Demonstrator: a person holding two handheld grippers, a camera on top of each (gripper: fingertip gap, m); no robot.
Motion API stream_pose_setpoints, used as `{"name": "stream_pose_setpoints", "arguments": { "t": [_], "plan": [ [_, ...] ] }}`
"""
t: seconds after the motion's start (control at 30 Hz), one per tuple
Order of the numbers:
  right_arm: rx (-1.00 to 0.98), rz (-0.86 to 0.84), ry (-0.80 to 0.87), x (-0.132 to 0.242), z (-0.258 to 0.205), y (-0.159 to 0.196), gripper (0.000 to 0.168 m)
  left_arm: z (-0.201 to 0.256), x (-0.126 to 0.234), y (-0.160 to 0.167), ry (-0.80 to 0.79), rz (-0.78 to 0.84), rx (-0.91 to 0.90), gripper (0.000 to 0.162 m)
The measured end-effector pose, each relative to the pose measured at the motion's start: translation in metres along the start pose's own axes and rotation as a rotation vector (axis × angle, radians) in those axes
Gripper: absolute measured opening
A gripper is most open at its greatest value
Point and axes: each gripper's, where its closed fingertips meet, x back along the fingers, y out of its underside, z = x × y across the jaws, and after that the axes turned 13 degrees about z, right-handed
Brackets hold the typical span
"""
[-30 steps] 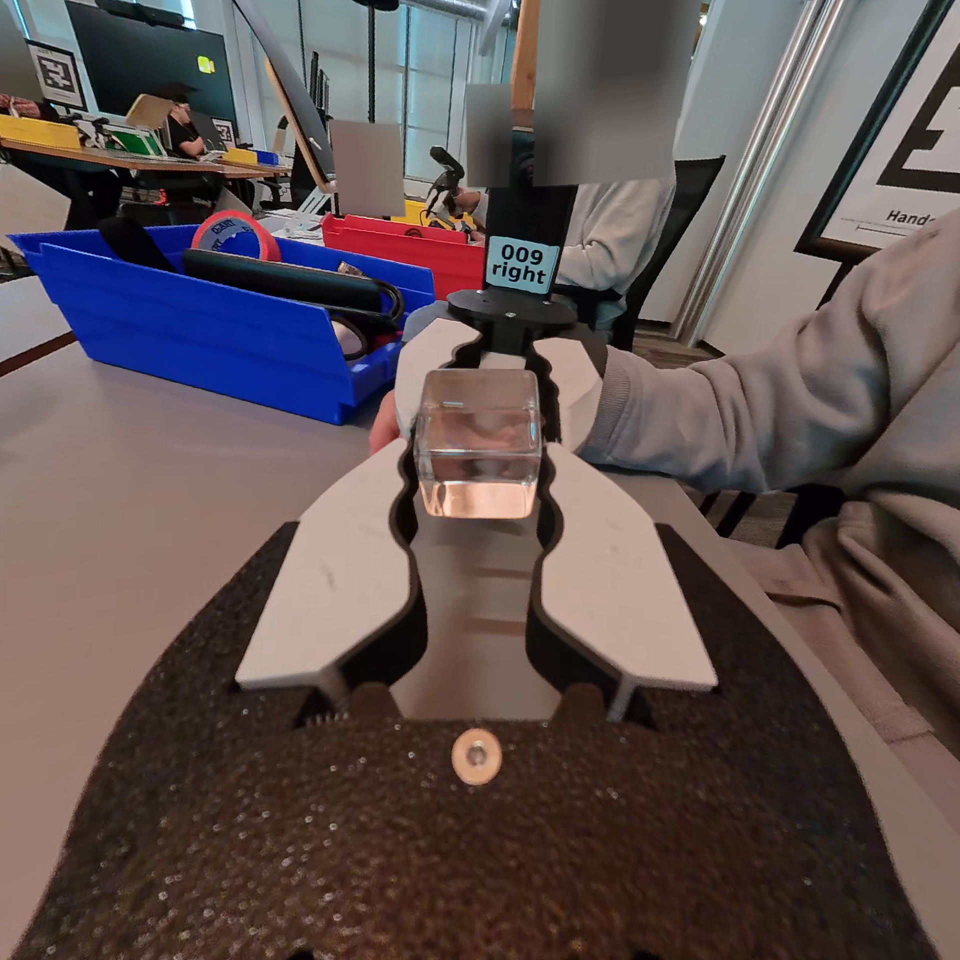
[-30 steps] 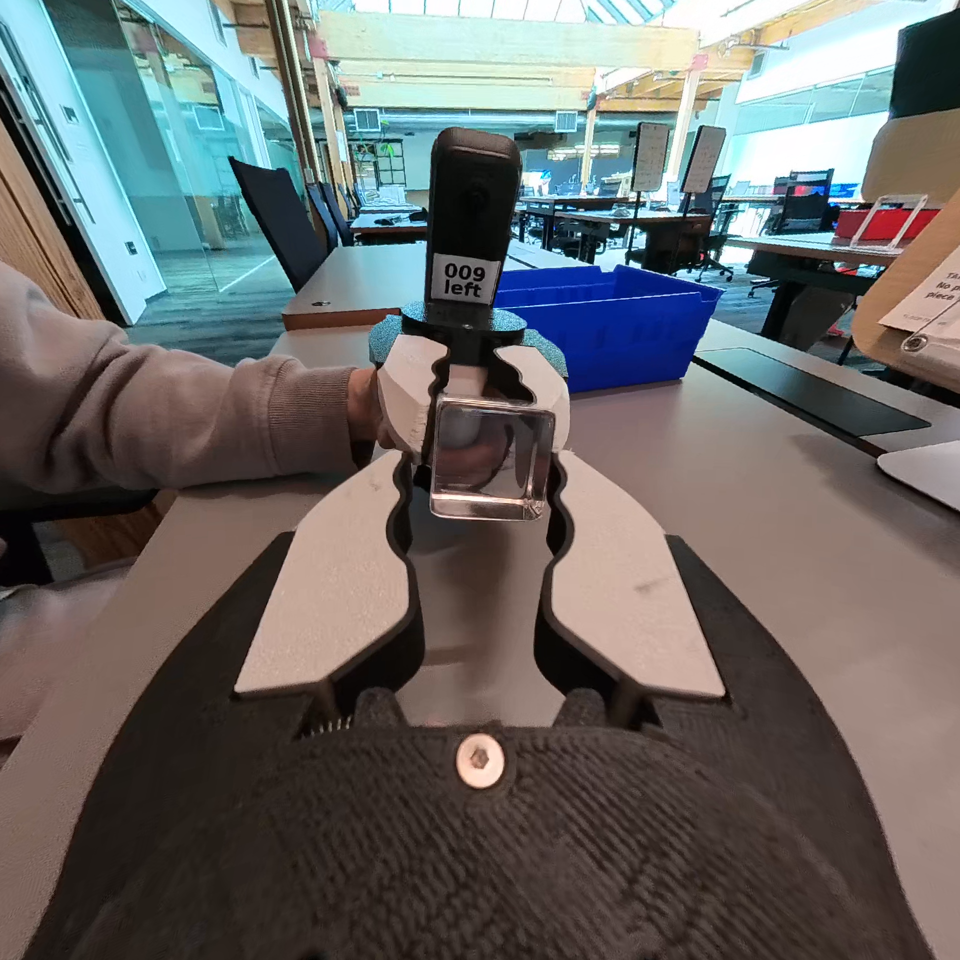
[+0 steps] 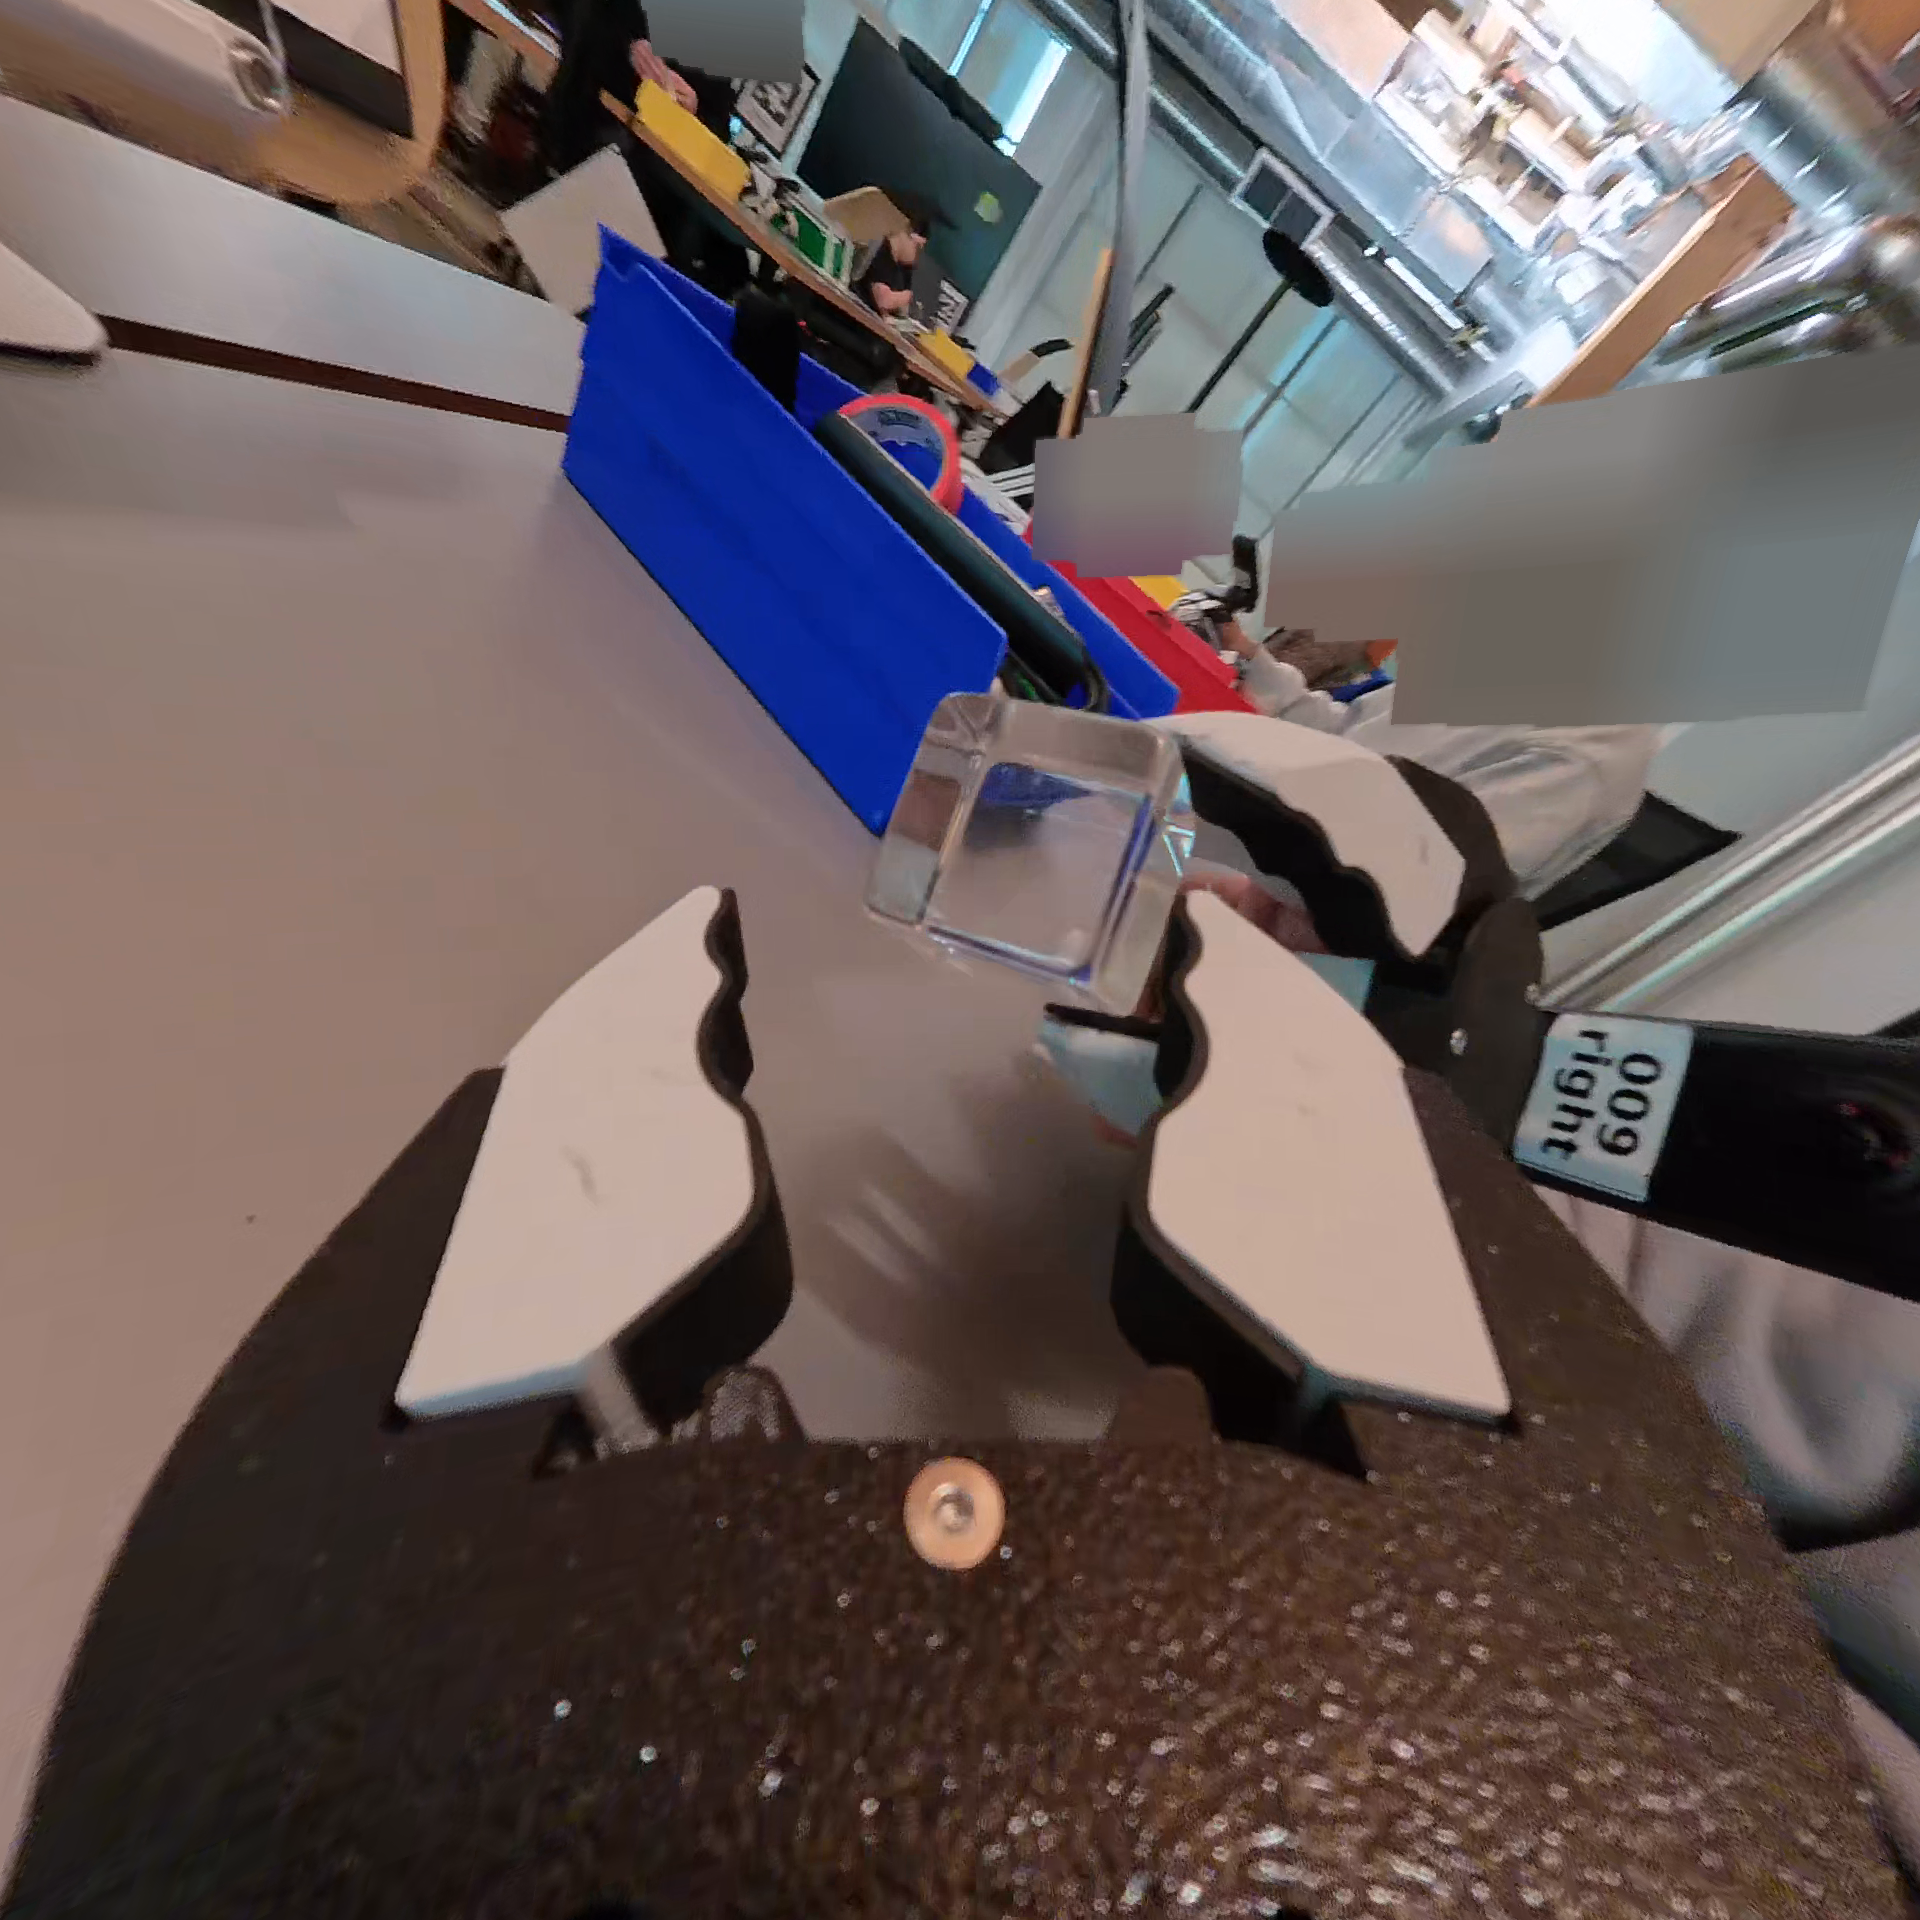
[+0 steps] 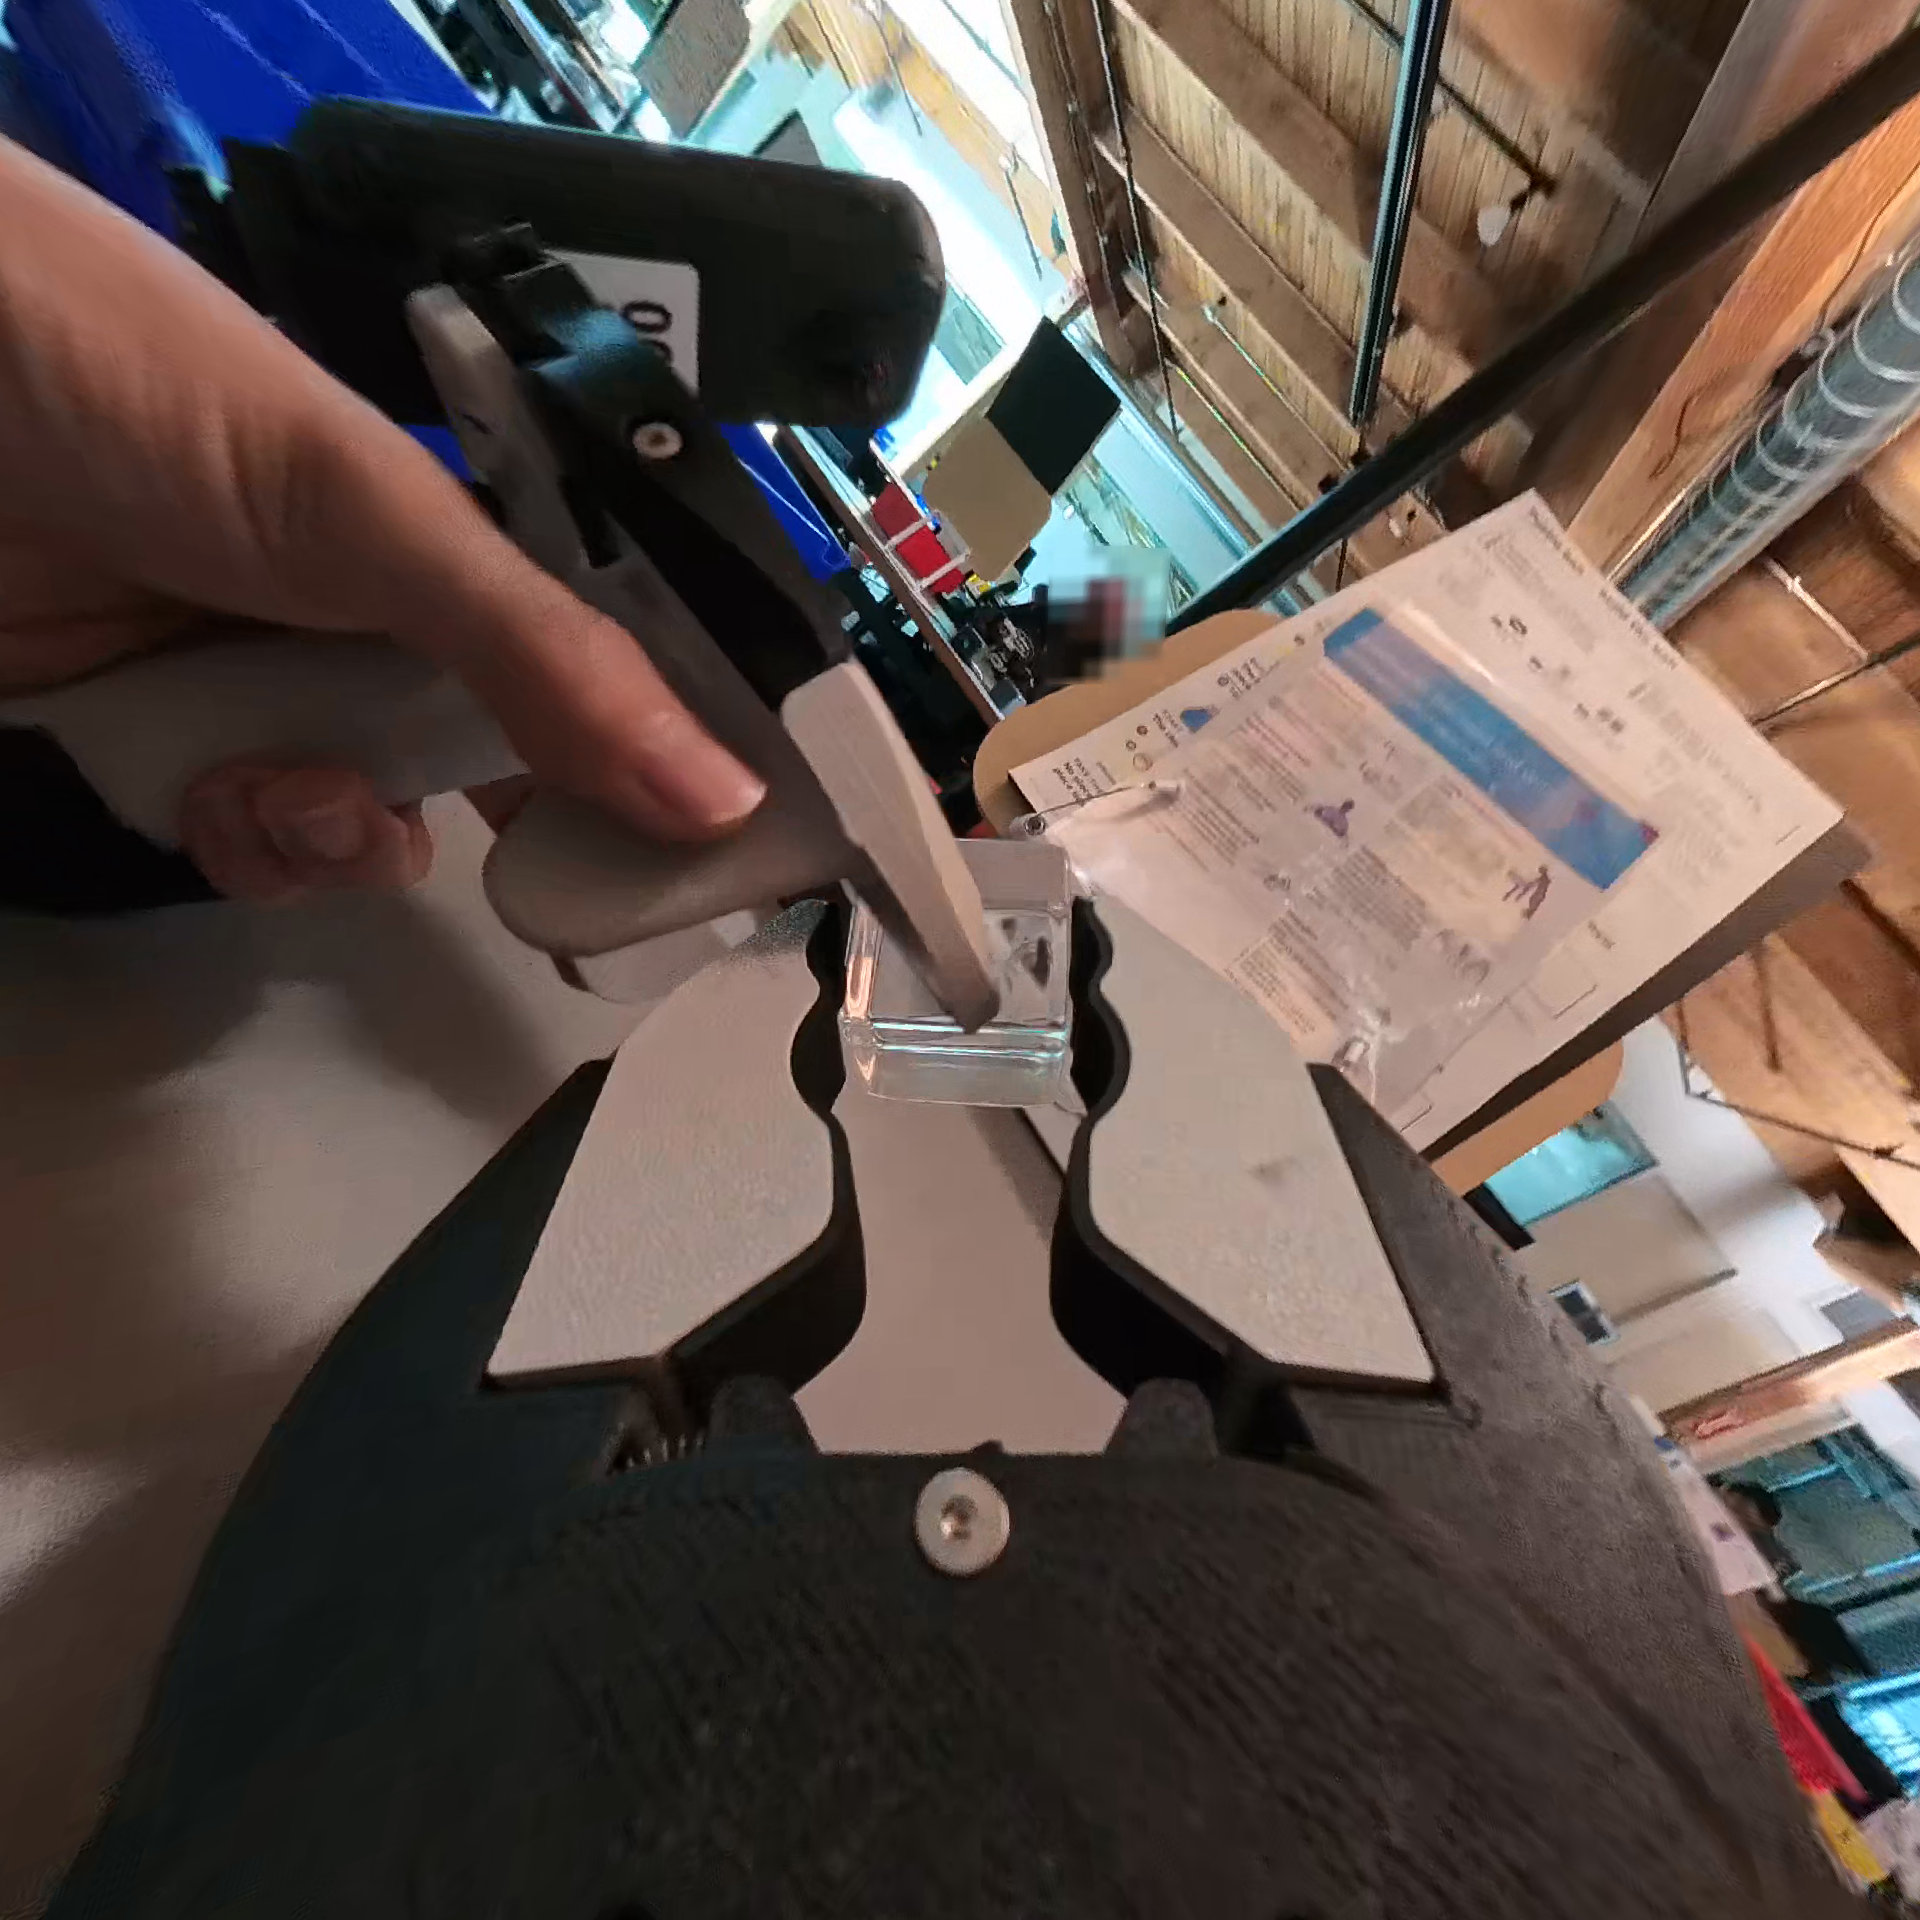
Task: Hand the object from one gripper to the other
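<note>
Left gripper (image 3: 956, 935): jaws spread wide, nothing between them. Clear cube (image 3: 1023, 842) at 1 o'clock off its tips, above bench (image 3: 312, 727). Right gripper (image 4: 961, 966): jaws clamped on cube. Blue bin (image 3: 769, 582) farther, 12 o'clock.

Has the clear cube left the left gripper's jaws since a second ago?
Yes. The clear cube now sits beyond the open left gripper, nearer the blue bin.
</note>
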Motion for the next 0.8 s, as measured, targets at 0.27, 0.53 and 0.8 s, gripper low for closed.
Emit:
{"name": "stream_pose_setpoints", "arguments": {
  "t": [0.27, 0.53, 0.8],
  "plan": [
    [0.002, 0.218, -0.098, 0.005, -0.014, -0.033, 0.042, 0.038, 0.009, 0.005, 0.318, -0.069, 0.054, 0.070],
    [-0.020, 0.264, -0.293, 0.014, -0.037, -0.039, 0.042, 0.045, 0.027, 0.035, 0.408, -0.320, -0.114, 0.062],
    [0.269, 0.114, -0.354, 0.010, -0.055, -0.016, 0.042, 0.014, 0.027, 0.048, 0.229, -0.435, -0.299, 0.052]
  ]
}}
